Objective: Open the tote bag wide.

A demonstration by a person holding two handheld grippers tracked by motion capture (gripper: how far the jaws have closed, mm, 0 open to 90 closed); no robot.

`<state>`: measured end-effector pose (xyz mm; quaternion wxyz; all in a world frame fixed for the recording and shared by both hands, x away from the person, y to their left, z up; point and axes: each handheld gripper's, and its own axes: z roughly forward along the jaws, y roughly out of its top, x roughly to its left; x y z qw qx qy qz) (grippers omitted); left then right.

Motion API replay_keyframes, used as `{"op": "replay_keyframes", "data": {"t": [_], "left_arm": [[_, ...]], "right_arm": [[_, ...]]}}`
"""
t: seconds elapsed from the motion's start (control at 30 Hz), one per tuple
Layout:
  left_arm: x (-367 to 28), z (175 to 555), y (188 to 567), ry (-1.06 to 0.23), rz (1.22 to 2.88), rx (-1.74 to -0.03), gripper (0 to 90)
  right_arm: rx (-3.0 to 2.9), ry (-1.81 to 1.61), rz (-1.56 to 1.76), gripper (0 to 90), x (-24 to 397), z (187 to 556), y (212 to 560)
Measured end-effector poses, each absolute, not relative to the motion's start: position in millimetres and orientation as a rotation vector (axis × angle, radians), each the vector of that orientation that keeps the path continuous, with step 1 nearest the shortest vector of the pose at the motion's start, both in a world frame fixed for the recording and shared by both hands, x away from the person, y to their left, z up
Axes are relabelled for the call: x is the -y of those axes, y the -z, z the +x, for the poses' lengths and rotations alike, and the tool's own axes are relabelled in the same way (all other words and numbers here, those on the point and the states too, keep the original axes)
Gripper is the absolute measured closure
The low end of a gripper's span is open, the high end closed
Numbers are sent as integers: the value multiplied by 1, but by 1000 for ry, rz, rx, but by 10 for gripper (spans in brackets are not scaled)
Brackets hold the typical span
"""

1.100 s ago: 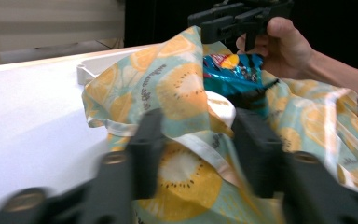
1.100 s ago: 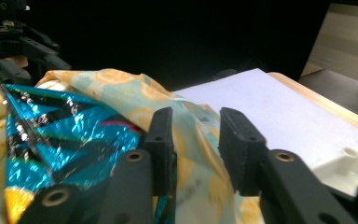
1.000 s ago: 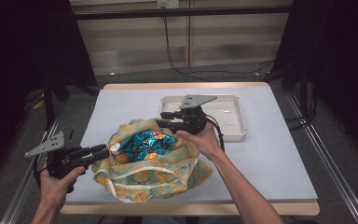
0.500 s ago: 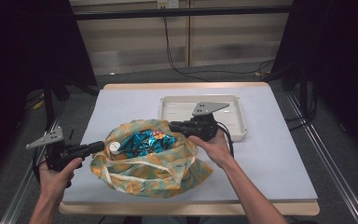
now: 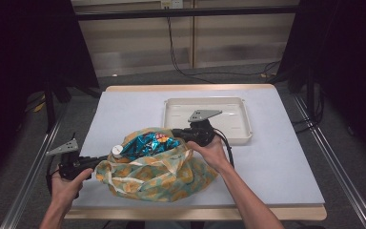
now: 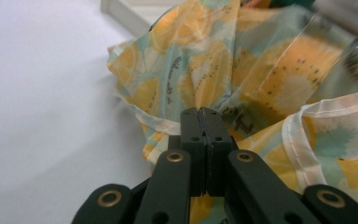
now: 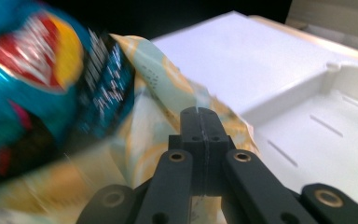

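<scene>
My left gripper (image 5: 91,162) sits nearest me at the table's (image 5: 124,109) left edge, its black jaws pressed together; in the left gripper view their tips (image 6: 200,122) meet against the white hem of the fruit-print cloth bag (image 5: 155,169), and I cannot tell whether any cloth is actually caught between them. My left hand (image 5: 66,183) wraps the handle from below, the forearm coming in low, the tool lying nearly level and pointing right into the bag's side.

The bag lies slumped between my two grippers, its mouth gaping upward. A teal snack packet (image 5: 147,143) pokes from the opening, blurred in the right gripper view, its lettering unreadable. Just left of the packet a small white round cap (image 5: 116,150) shows, the rest of that item sunk in the folds.

My right gripper (image 5: 178,135) rests at the bag's far rim, jaws likewise squeezed shut, with cloth lying right at their tips (image 7: 199,121); a pinch there is hard to make out. My right hand (image 5: 212,150) grips from behind, wrist bent inward, cable looping back along the forearm.

Just beyond the right gripper stands a white tray (image 5: 245,119), its near-left corner hidden behind the gripper's grey plate.
</scene>
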<state>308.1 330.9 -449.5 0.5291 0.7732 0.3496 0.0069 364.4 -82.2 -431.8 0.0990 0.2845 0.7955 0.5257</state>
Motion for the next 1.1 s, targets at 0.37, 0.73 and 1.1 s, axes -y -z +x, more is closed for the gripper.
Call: {"op": "replay_keyframes", "data": {"t": [0.37, 0.73, 1.1], "left_arm": [[-326, 305, 471, 47, 1899, -848, 874], [-340, 289, 432, -49, 1743, -805, 680], [-303, 248, 400, -33, 1739, -610, 623]], "right_arm": [[-2415, -1473, 834, 892, 89, 356, 451], [-2284, -1638, 841, 652, 115, 345, 417], [-2286, -1744, 698, 582, 134, 291, 374]]}}
